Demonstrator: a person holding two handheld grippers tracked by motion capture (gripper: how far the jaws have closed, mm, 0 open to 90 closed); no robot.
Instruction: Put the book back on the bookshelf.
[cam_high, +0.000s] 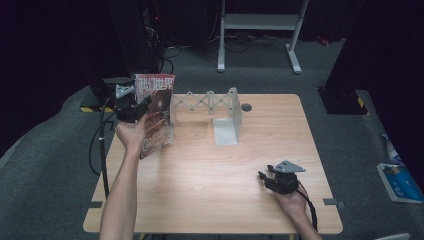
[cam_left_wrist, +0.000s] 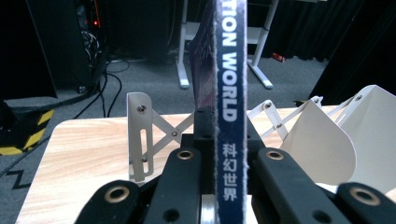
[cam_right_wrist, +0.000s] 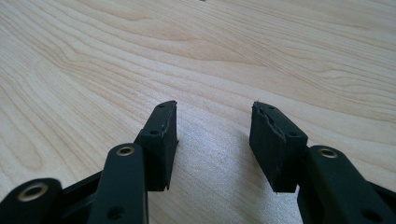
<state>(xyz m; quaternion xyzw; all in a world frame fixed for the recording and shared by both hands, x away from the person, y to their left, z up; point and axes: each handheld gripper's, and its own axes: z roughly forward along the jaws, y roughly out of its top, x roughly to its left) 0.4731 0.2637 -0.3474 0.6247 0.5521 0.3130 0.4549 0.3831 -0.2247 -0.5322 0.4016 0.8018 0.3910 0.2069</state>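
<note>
1. We are working in a dark room with a grey carpeted floor (cam_high: 210, 75), a white frame stand (cam_high: 260, 22) at the back and cables trailing behind the table.
2. We are using a light wood table (cam_high: 210, 175); most of it is lying bare, probably to leave room for handling.
3. We are seeing a white expanding book rack (cam_high: 210, 102) standing at the table's far edge, its scissor links stretched and its end plates upright, likely waiting to take a book on edge.
4. We are holding the magazine (cam_high: 157, 112) upright above the table's far left corner, just left of the rack, spine toward the left tongs' camera, seemingly so it can slide in vertically.
5. We are keeping the left tongs (cam_high: 131, 107) clamped tight on the magazine's spine edge, with the jaws pressing both sides.
6. We are resting the right tongs (cam_high: 272, 179) low over the table near its front right, jaws partly apart and gripping nothing, well apart from the magazine.
</note>
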